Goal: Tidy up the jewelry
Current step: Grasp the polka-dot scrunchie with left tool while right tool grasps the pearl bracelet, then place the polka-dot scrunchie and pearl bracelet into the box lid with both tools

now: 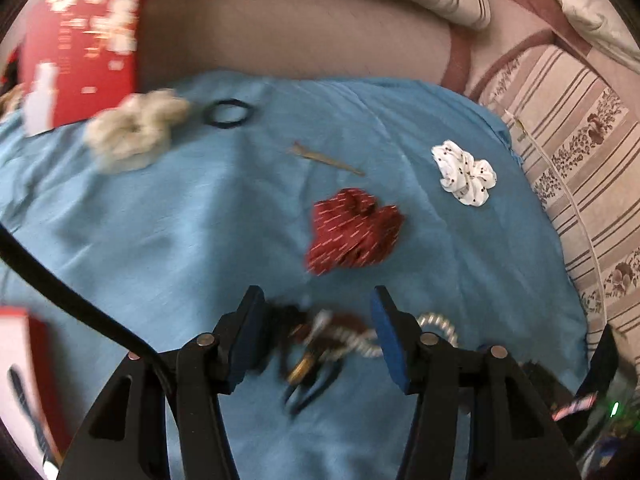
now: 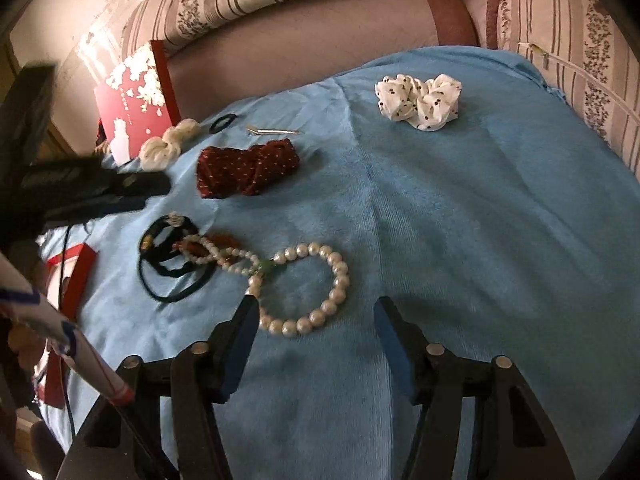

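A pearl necklace (image 2: 320,292) lies looped on the blue cloth (image 2: 460,240), tangled at its left end with black hair ties (image 2: 168,264) and a red-brown beaded piece (image 2: 216,240). My right gripper (image 2: 316,320) is open and empty, just in front of the pearls. My left gripper (image 1: 318,308) is open over the same tangled pile (image 1: 320,344), which lies between its fingers, blurred. A red patterned scrunchie (image 1: 352,232) (image 2: 248,168), a white dotted scrunchie (image 1: 464,178) (image 2: 420,104), a cream scrunchie (image 1: 136,136) (image 2: 168,144), a black hair tie (image 1: 228,114) and a metal hair clip (image 1: 324,158) (image 2: 272,131) lie farther back.
A red box lid with white flowers (image 1: 84,36) (image 2: 136,104) leans at the back left. Another red box (image 1: 24,380) (image 2: 76,276) sits at the left edge. Striped sofa cushions (image 1: 580,168) surround the cloth. The left gripper's body (image 2: 80,188) reaches in from the left.
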Demonstrator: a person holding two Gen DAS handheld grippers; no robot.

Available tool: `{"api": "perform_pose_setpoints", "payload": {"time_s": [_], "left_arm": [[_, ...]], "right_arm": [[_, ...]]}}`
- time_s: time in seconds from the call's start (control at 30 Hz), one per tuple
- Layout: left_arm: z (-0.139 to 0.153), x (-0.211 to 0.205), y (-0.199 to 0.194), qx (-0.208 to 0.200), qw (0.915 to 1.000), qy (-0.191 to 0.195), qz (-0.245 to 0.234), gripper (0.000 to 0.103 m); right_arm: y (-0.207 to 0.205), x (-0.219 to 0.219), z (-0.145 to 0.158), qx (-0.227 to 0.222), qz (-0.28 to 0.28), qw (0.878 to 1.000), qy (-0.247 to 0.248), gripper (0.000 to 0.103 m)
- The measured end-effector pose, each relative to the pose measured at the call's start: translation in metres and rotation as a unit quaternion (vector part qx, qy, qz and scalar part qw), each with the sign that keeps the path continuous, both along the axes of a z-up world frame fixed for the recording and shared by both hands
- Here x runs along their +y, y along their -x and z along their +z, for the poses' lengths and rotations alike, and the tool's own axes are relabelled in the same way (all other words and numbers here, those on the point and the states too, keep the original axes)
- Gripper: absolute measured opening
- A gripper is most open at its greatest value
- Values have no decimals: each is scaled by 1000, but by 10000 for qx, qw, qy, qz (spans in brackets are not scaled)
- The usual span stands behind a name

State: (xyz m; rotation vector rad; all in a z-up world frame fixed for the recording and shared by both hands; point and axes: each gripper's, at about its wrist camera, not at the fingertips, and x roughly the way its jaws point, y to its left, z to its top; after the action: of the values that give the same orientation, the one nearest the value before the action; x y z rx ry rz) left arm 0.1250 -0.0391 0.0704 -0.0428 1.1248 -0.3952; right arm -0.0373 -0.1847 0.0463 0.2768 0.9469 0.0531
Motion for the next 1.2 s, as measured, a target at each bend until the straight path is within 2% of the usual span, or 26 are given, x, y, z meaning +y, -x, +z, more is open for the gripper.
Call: {"api": "perform_pose_setpoints", "payload": {"time_s": [0.1, 0.17, 0.2, 0.23, 0.27, 0.3, 0.37, 0.47, 0.6, 0.73, 0.83, 0.93, 1.07, 1.2], "left_arm": [[-16, -25, -16, 139, 9995, 11, -277, 55], [-23, -38, -20, 126, 9989, -171, -423, 56], [-26, -44, -22, 112, 9984, -296, -476, 56], [-29, -49, -22, 108, 9978, -388, -530, 56], [-32, -52, -23, 126, 9970, -469, -598, 41], [-33, -55, -24, 140, 9962, -564, -654, 5], [-30, -49, -23, 268, 9970, -459, -567, 5], [-8, -28, -14, 97, 9989, -195, -417, 4], [37, 16, 12, -236, 9994, 127, -237, 4], [78, 81, 52, -627, 9980, 120, -9, 4], [93, 127, 76, -843, 9962, -10, 220, 4], [97, 179, 99, -959, 9935, -250, 568, 5], [84, 247, 121, -810, 9891, -345, 1178, 5], [64, 318, 133, -683, 9793, -453, 1850, 5]], "right_arm": [[-7, 1, -6, 39, 19, 10000, 47, 56], [-10, 2, -9, 28, 23, 9999, 124, 52], [-12, 2, -10, 24, 13, 9998, 172, 46], [-13, 3, -11, 31, 1, 9998, 219, 33], [-15, 3, -12, 48, -3, 9997, 254, 25], [-17, 3, -13, 61, 6, 9996, 258, 11], [-18, 1, -10, 48, 9, 9999, 126, 11], [-14, 1, 4, -127, 3, 9999, 68, 11], [-2, 7, 34, -398, 48, 9992, 46, 11], [14, 24, 64, -604, 227, 9979, 103, 11], [27, 41, 82, -705, 372, 9968, 66, 11], [34, 62, 98, -809, 549, 9952, 54, 11], [38, 106, 120, -929, 948, 9912, -13, 11], [38, 159, 133, -980, 1425, 9849, 30, 11]]}}
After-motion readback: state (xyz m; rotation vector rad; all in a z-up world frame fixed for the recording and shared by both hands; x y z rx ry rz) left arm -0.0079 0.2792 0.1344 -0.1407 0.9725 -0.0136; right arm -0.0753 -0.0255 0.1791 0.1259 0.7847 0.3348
